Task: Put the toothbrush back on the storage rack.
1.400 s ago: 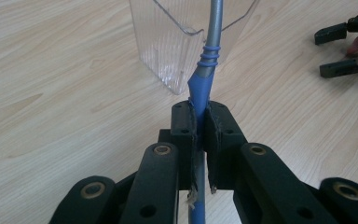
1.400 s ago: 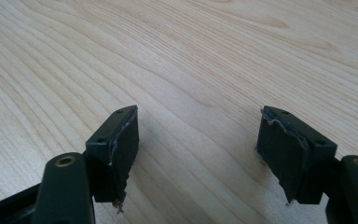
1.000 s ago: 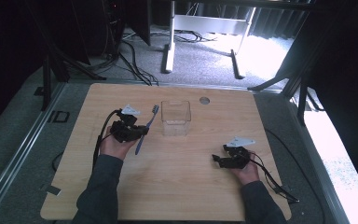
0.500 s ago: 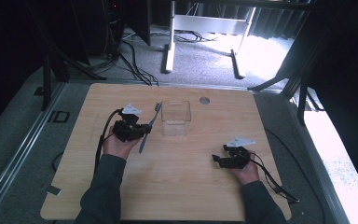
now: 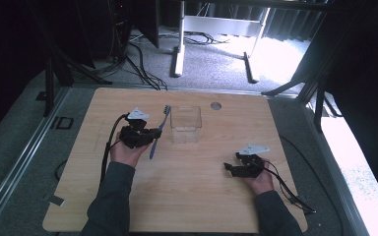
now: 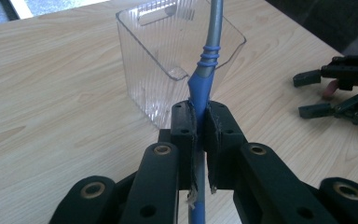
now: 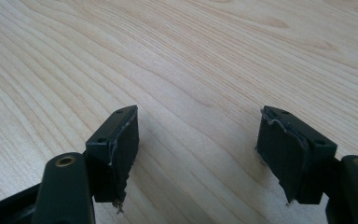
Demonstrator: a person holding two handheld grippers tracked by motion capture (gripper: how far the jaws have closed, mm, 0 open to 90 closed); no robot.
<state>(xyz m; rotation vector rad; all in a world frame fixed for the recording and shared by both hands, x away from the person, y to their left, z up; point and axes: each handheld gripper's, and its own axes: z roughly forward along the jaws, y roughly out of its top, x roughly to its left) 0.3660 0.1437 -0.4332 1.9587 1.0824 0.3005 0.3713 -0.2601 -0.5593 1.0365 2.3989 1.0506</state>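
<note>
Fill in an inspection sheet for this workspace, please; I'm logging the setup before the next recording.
Surface: wooden table, bare grain, with a small round disc near the far edge.
Job's things: blue toothbrush; clear plastic container, upright, looks empty.
Clutter: nothing seen.
Grippers: left gripper shut on the toothbrush handle, brush head pointing away; right gripper open, holding nothing, low over the wood.
Cables: one trails from each gripper toward the near edge.
Surroundings: grey carpet, floor cables, metal frame legs, dark curtains.
</note>
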